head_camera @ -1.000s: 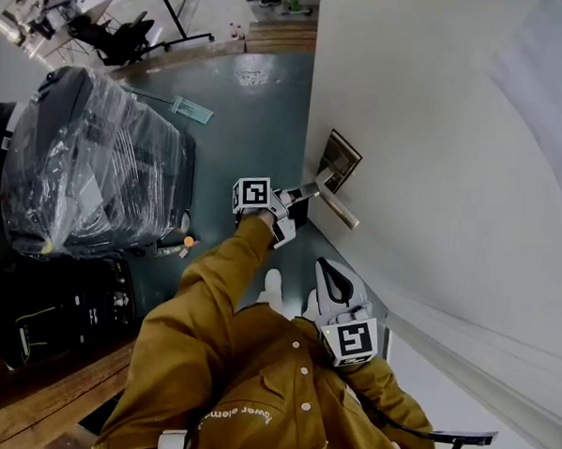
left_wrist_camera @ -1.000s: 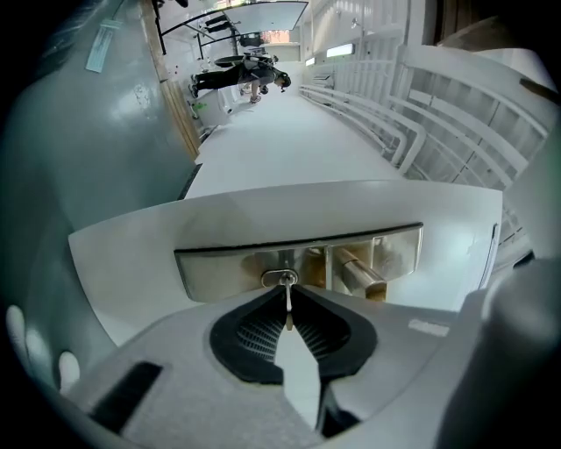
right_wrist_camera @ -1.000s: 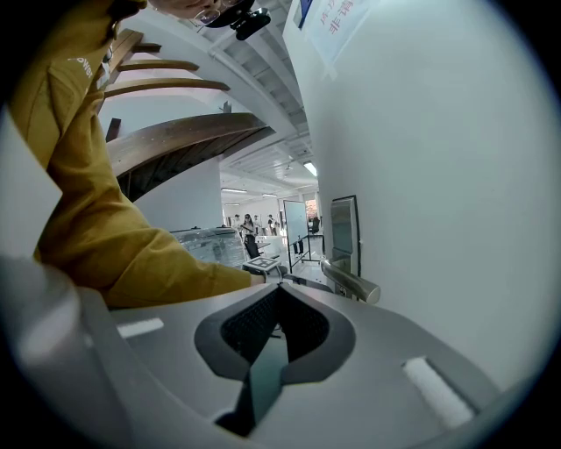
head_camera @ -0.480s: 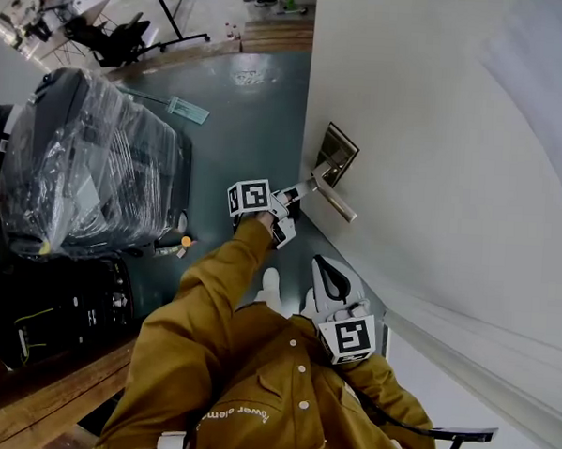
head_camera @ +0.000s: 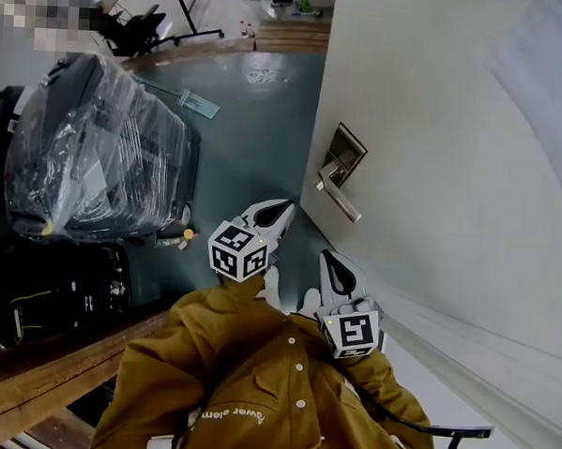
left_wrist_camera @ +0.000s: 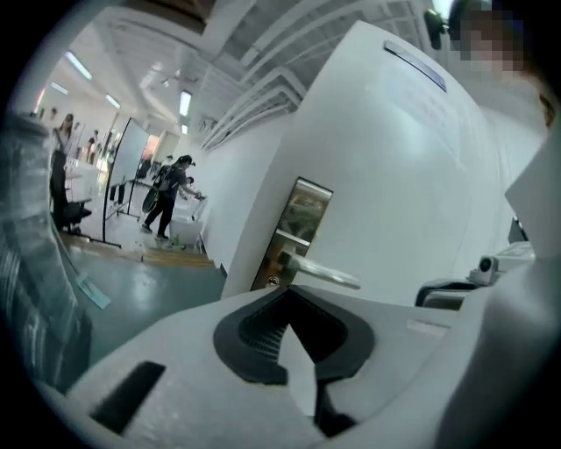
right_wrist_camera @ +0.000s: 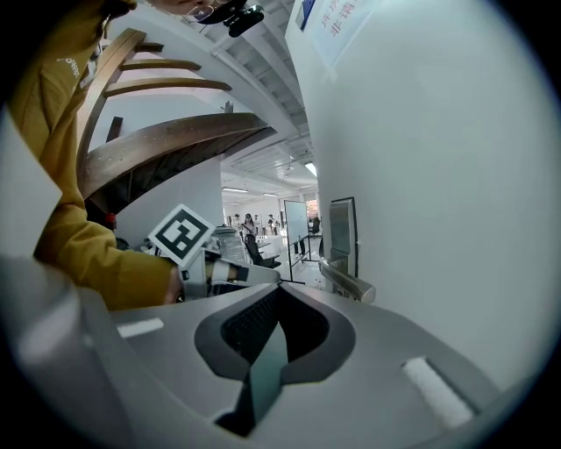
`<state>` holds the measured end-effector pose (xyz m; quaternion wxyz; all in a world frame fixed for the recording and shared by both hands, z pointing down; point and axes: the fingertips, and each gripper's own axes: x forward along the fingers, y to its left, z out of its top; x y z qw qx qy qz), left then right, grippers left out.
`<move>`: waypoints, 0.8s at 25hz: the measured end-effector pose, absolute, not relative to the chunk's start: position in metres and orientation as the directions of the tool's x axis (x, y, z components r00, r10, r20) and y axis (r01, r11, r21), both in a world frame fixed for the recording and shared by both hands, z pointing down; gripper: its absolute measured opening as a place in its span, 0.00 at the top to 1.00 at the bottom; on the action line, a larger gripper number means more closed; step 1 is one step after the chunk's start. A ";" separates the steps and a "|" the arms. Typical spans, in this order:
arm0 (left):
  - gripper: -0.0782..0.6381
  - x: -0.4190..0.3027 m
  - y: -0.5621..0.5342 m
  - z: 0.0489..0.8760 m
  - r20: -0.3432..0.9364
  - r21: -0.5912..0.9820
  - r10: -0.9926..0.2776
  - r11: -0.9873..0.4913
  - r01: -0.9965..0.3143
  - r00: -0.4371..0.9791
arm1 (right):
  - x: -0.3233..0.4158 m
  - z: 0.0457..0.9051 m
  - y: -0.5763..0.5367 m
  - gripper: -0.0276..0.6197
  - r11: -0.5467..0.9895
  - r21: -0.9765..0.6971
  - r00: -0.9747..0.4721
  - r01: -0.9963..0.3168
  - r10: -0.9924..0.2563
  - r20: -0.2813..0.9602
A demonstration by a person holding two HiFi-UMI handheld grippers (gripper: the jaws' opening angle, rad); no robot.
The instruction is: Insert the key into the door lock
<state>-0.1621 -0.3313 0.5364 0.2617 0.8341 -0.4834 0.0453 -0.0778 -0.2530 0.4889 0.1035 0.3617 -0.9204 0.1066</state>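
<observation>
At 9 o'clock in the head view sits a plastic-wrapped bundle (head_camera: 97, 153), with a black case (head_camera: 56, 296) below it at 8 o'clock and a wooden rail (head_camera: 38, 384) at 7 o'clock. The teal floor (head_camera: 258, 124) runs from 12 o'clock down to the centre.

The left gripper (head_camera: 284, 208) hangs just below centre over the floor. It is tipped toward 1 o'clock and held clear of the door (head_camera: 434, 180). In its own view the jaws are pressed together, with nothing between them. The person's mustard jacket (head_camera: 244, 386) fills 6 o'clock.

At 5 o'clock from the left gripper, the right gripper (head_camera: 325, 256) points toward 12 o'clock, close to the door but apart from it. Its jaws are also closed and empty.

The door takes up the right half. Its metal plate (head_camera: 346, 149) is at 1 o'clock from the left gripper, and the handle (head_camera: 339, 198) runs out from it toward 5 o'clock. The lock (left_wrist_camera: 273, 281) shows in the left gripper view as a small round piece at the plate's lower end, at 7 o'clock from the handle's root. Neither gripper touches it. Neither gripper holds the key, and I cannot tell whether it sits in the lock.
</observation>
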 end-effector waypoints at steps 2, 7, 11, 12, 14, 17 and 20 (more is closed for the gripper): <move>0.89 -0.157 -0.315 0.522 0.347 0.287 -0.800 -0.406 -0.868 0.490 | -0.079 0.493 -0.253 0.95 0.719 -0.129 -0.721 -0.683 -0.633 0.282; 0.89 -0.136 -0.278 0.506 0.356 0.216 -0.819 -0.396 -0.893 0.449 | -0.083 0.496 -0.254 0.95 0.735 -0.118 -0.731 -0.668 -0.618 0.290; 0.89 -0.126 -0.261 0.505 0.358 0.251 -0.821 -0.375 -0.892 0.445 | -0.084 0.494 -0.254 0.95 0.743 -0.120 -0.740 -0.658 -0.609 0.287; 0.89 -0.125 -0.259 0.505 0.358 0.254 -0.820 -0.375 -0.892 0.447 | -0.084 0.494 -0.253 0.95 0.744 -0.121 -0.741 -0.657 -0.607 0.288; 0.89 -0.122 -0.256 0.507 0.360 0.252 -0.818 -0.378 -0.891 0.449 | -0.083 0.495 -0.251 0.95 0.745 -0.120 -0.741 -0.656 -0.607 0.287; 0.89 -0.121 -0.255 0.510 0.364 0.256 -0.816 -0.377 -0.890 0.450 | -0.083 0.498 -0.250 0.95 0.746 -0.122 -0.742 -0.655 -0.604 0.290; 0.89 -0.119 -0.254 0.509 0.362 0.264 -0.814 -0.377 -0.888 0.454 | -0.081 0.499 -0.250 0.95 0.747 -0.123 -0.743 -0.653 -0.602 0.293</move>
